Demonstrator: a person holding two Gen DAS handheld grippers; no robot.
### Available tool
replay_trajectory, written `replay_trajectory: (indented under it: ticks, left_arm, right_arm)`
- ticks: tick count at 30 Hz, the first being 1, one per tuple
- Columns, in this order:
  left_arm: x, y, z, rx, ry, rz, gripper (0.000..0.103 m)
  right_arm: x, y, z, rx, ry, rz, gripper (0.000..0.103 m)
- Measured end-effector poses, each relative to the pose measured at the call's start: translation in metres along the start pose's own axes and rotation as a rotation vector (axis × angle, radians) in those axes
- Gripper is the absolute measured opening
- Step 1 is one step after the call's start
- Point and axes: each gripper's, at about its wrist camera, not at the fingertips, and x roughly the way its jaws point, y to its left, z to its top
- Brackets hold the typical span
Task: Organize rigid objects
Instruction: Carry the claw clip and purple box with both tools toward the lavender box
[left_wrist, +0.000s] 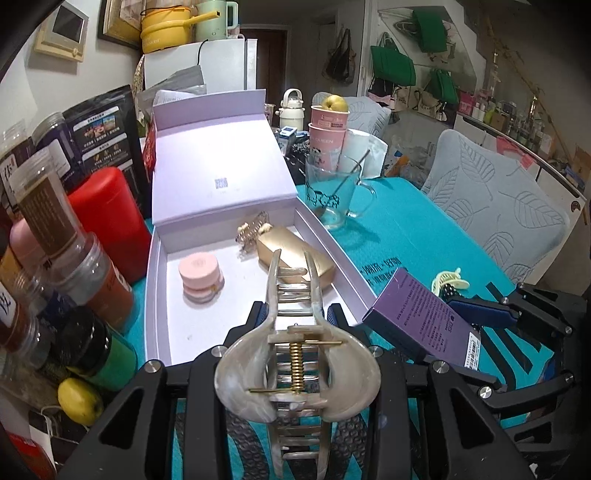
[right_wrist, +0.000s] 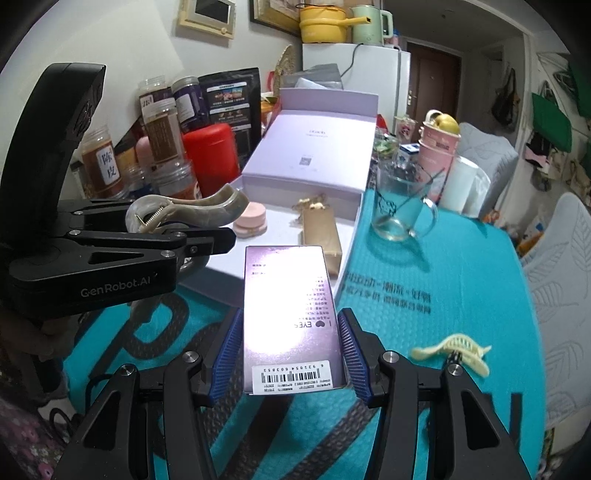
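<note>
My left gripper (left_wrist: 297, 314) is shut on a large pearl-grey hair claw (left_wrist: 295, 354), held just above the near edge of the open lilac box (left_wrist: 157, 280). The claw also shows in the right wrist view (right_wrist: 184, 212). Inside the box lie a pink round compact (left_wrist: 201, 277), a gold case (left_wrist: 295, 254) and a gold hair clip (left_wrist: 253, 229). My right gripper (right_wrist: 291, 332) is shut on a purple carton (right_wrist: 290, 317), held above the teal mat to the right of the box. A pale yellow hair claw (right_wrist: 456, 350) lies on the mat at the right.
Jars (left_wrist: 66, 236) and a red canister (left_wrist: 107, 218) crowd the left of the box. A glass mug with a spoon (left_wrist: 332, 192) and stacked pink cups (left_wrist: 327, 136) stand behind it. A yellow fruit (left_wrist: 79, 400) lies at near left. Chairs (left_wrist: 498, 206) stand beyond the teal table (left_wrist: 424, 236).
</note>
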Motion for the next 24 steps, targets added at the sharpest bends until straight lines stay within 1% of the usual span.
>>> replay_trajectory:
  ticks: [6,10,17,20,24]
  left_arm:
    - [0.001,0.008,0.012,-0.008,-0.015,-0.003,0.034]
    - [0.001,0.013,0.019,0.001,-0.021,0.021,0.034]
    - [0.004,0.028,0.033,0.002,-0.039,0.055,0.034]
    - [0.007,0.035,0.038,-0.004,-0.04,0.054,0.034]
    - [0.014,0.045,0.044,0.005,-0.038,0.086,0.034]
  right_arm:
    - [0.002,0.002,0.02,-0.058,-0.026,0.011,0.052]
    - [0.005,0.005,0.033,-0.097,-0.04,-0.004,0.052]
    - [0.016,0.002,0.05,-0.093,-0.049,0.023,0.052]
    - [0.024,0.0,0.057,-0.088,-0.049,0.022,0.052]
    - [0.032,-0.005,0.065,-0.085,-0.05,0.024,0.052]
